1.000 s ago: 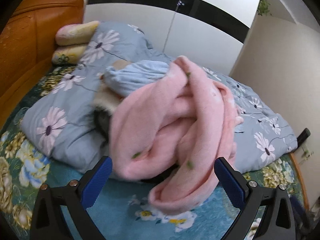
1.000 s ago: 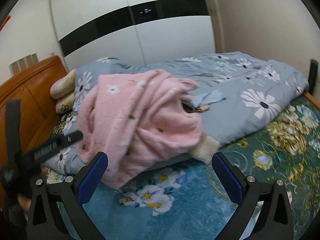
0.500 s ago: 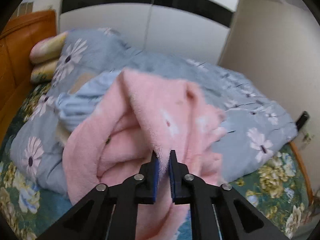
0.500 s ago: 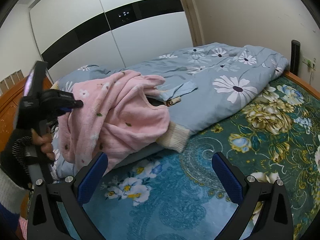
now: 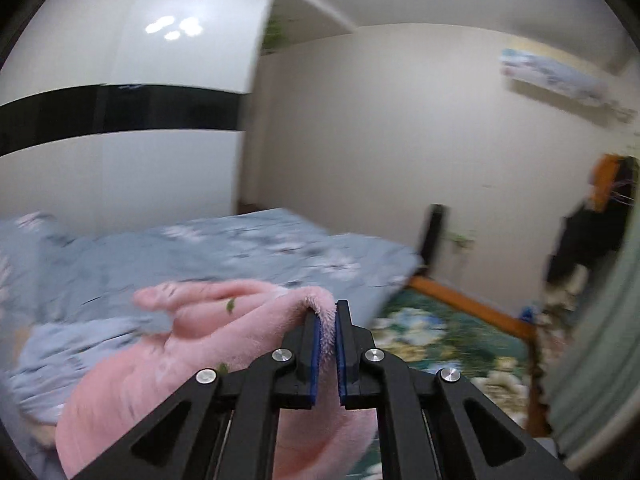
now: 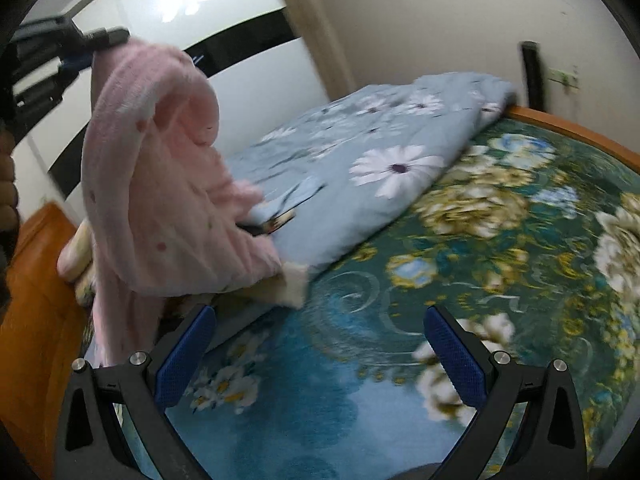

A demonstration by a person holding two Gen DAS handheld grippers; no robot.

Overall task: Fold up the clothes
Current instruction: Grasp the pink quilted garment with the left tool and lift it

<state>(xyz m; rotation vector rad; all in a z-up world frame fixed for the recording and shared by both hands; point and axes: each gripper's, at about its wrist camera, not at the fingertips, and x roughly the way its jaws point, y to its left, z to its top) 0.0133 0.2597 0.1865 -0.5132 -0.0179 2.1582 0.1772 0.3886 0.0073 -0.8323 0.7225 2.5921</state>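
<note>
above the bed, the pink fleece garment hangs from the left gripper, whose jaws are clamped on a fuzzy edge, probably so it can drop straight for folding. its lower part trails on the grey floral duvet. the right gripper gapes empty over the teal floral sheet.

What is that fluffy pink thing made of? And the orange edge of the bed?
The fluffy pink garment looks like soft fleece or plush: fuzzy nap, fraying fibres at its edge, limp drape. The orange bed frame edge looks like varnished wood: smooth, slightly glossy, though blur hides any grain, so that is a guess.
</note>
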